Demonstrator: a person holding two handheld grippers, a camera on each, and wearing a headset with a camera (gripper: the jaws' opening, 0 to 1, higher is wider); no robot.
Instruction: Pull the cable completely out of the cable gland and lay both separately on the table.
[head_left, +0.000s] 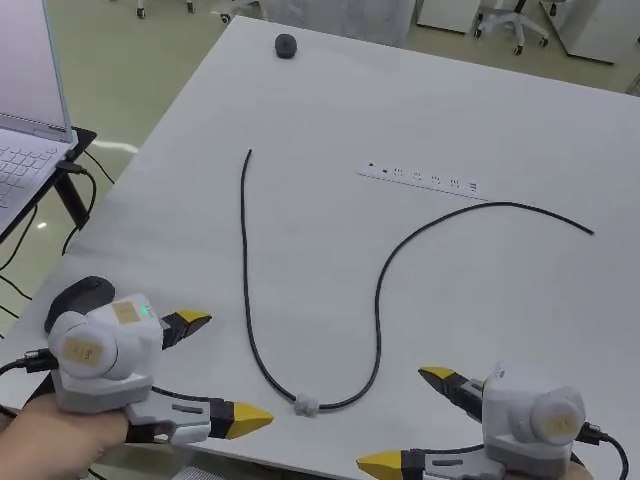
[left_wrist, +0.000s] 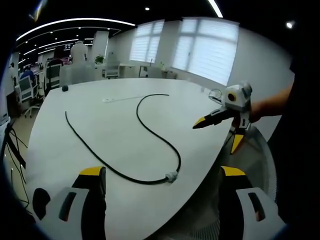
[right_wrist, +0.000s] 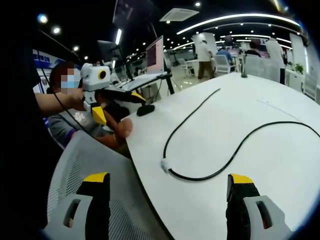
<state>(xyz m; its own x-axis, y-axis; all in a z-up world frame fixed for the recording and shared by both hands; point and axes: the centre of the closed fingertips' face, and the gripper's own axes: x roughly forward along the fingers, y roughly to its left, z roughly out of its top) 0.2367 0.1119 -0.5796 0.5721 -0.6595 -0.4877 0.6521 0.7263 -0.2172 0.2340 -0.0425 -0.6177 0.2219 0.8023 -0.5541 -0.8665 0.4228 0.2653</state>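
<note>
Clearly, the cable (head_left: 378, 300) runs through the cable gland (head_left: 307, 405).

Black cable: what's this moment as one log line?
long black cable: through small white cable gland, flat on white table | left tool: open | right tool: open

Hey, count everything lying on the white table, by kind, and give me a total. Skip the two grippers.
Cable: 1
Cable gland: 1
Power strip: 1
Mouse: 1
Small dark object at the far end: 1
Total: 5
</note>
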